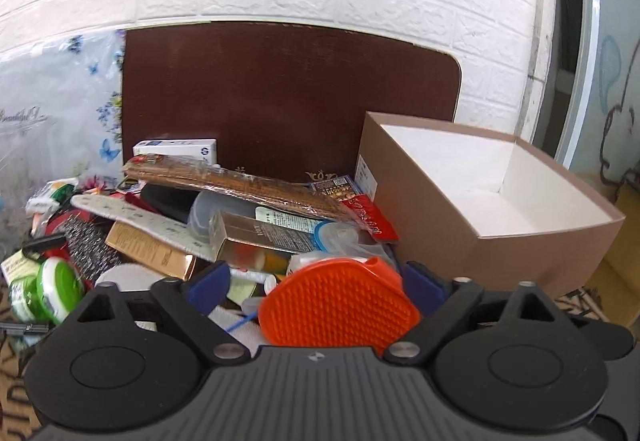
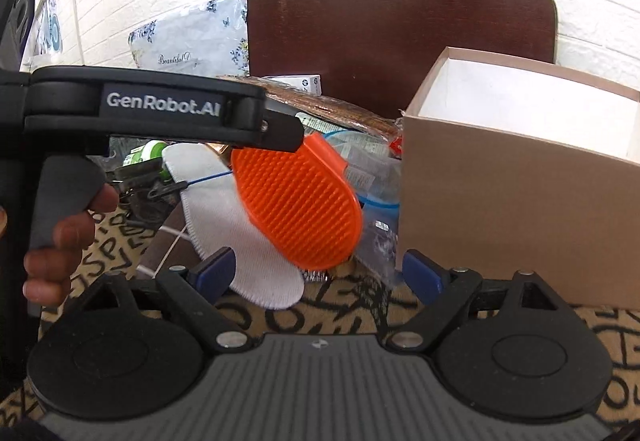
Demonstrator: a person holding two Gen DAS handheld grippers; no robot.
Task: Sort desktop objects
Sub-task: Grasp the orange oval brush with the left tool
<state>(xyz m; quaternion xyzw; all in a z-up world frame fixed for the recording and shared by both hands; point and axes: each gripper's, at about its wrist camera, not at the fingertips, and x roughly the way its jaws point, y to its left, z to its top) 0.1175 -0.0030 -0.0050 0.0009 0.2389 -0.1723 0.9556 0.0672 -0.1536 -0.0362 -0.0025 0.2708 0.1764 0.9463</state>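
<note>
Two grippers: we see the left gripper (image 1: 318, 281) at work and the right gripper (image 2: 318, 275) waiting.
Left gripper: its jaws stand wide about the orange brush (image 1: 336, 301). We judge the brush held, since the side view shows it carried clear of the clutter.
Orange brush: it sits between the left fingers, bristles facing up and toward us, long axis pointing ahead and tilted to the right.
Clutter pile (image 1: 240, 209): it lies ahead and to the left of the brush, well mixed.
Right gripper: its jaws are spread wide, nothing between them, low over the lettered mat (image 2: 340, 309).
Brown box (image 1: 460, 241): it stands open and looks bare inside, ahead and to the right of the brush, nearer the left gripper's load than anything else.
Coming move: we judge a lift rightward over the near wall.
Left wrist view only: the box's white floor.
Right wrist view only: the brush hanging from the left gripper's tip, above a white insole (image 2: 224, 225).
</note>
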